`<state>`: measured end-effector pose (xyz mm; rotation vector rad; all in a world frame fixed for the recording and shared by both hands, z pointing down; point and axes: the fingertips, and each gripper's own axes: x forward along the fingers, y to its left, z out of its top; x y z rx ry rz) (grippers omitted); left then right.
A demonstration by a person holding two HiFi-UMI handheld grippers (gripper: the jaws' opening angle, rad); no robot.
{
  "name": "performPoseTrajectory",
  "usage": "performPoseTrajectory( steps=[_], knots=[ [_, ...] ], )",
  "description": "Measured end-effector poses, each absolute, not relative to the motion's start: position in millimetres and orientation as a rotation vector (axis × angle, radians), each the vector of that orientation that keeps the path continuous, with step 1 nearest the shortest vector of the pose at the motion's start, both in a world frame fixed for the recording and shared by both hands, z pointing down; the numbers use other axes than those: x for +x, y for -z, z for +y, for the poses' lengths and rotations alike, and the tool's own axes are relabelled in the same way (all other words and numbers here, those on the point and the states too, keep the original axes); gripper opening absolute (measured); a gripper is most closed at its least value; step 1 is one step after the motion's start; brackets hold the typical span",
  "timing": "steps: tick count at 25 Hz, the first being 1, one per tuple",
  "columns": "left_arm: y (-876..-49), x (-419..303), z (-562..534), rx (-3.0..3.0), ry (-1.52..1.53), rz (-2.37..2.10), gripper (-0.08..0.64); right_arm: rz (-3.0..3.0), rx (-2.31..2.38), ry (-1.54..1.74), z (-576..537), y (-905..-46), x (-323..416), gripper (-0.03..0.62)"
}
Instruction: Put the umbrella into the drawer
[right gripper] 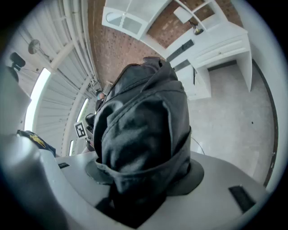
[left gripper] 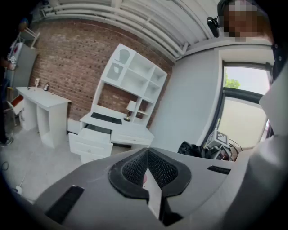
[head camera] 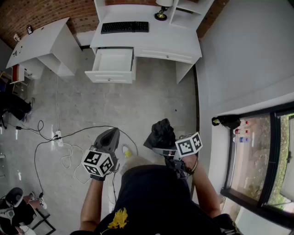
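Observation:
A black folded umbrella [head camera: 161,132] sits between the jaws of my right gripper [head camera: 159,145], which is shut on it; in the right gripper view the umbrella [right gripper: 144,117] fills the middle and hides the jaw tips. My left gripper [head camera: 110,136] is held beside it to the left, its jaws shut with nothing in them, and its own view shows the pads [left gripper: 135,167] meeting at the tip. The white desk [head camera: 170,39] stands far ahead across the floor. Its left drawer [head camera: 109,76] is pulled out, and I see nothing in it.
A keyboard [head camera: 125,27] and a lamp [head camera: 161,13] are on the desk. A second white table [head camera: 43,43] stands at the left. Cables and a power strip [head camera: 59,137] lie on the floor at my left. A wall and window [head camera: 262,156] run along the right.

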<state>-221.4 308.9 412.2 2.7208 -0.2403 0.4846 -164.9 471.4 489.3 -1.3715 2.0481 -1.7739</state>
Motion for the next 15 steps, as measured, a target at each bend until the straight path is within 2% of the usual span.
performPoseTrajectory(
  steps=[9, 15],
  knots=[
    [-393.0, -250.0, 424.7, 2.612, -0.405, -0.817, 0.017, 1.947, -1.877, 1.177, 614.0, -392.7, -6.9, 0.265],
    [-372.0, -266.3, 482.6, 2.593, -0.388, -0.961, 0.017, 1.985, -1.879, 1.053, 655.8, -367.4, 17.5, 0.265]
  ],
)
